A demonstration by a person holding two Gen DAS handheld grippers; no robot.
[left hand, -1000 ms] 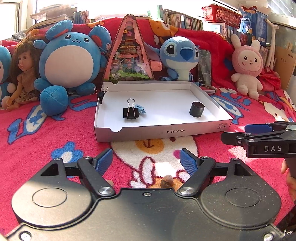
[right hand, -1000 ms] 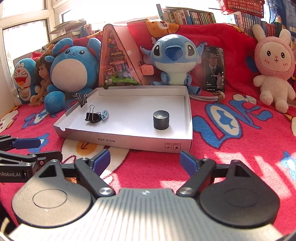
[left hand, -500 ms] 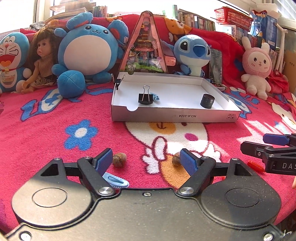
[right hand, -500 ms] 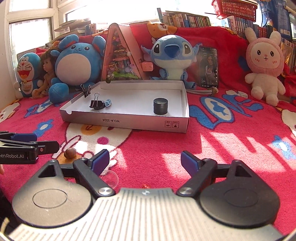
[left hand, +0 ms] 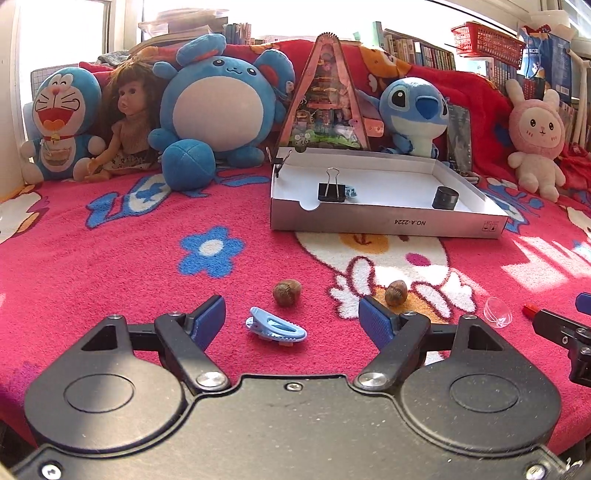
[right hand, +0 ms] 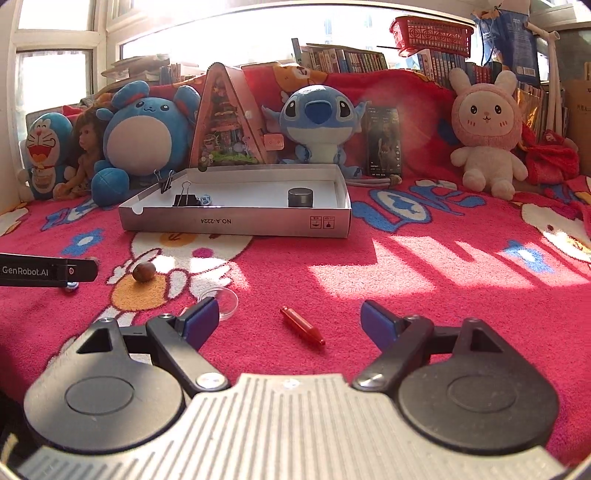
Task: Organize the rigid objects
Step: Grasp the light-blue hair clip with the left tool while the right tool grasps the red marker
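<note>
A shallow white box (left hand: 388, 221) (right hand: 236, 225) rests on the red blanket and holds a black binder clip (left hand: 331, 190), a small blue piece (left hand: 351, 192) and a dark cylinder (left hand: 445, 197) (right hand: 300, 196). My left gripper (left hand: 291, 319) is open low over the blanket, with a light-blue clip (left hand: 275, 328) lying between its fingers, untouched. Two brown nuts (left hand: 287, 291) (left hand: 396, 292) lie just beyond it. My right gripper (right hand: 288, 321) is open around a red pen-like stick (right hand: 302, 325), pads apart from it. A clear round dome (right hand: 218, 301) (left hand: 497, 312) sits by its left finger.
Plush toys, a doll (left hand: 127, 122), a triangular display (left hand: 324, 99) and a phone (right hand: 383, 142) line the back edge behind the box. Another binder clip (right hand: 165, 181) grips the box's left rim. Books and a red basket (right hand: 430, 33) stand behind.
Both grippers have drawn back from the box and sunk toward the blanket. The nuts, blue clip, clear dome and red stick have come into view near the fingers.
</note>
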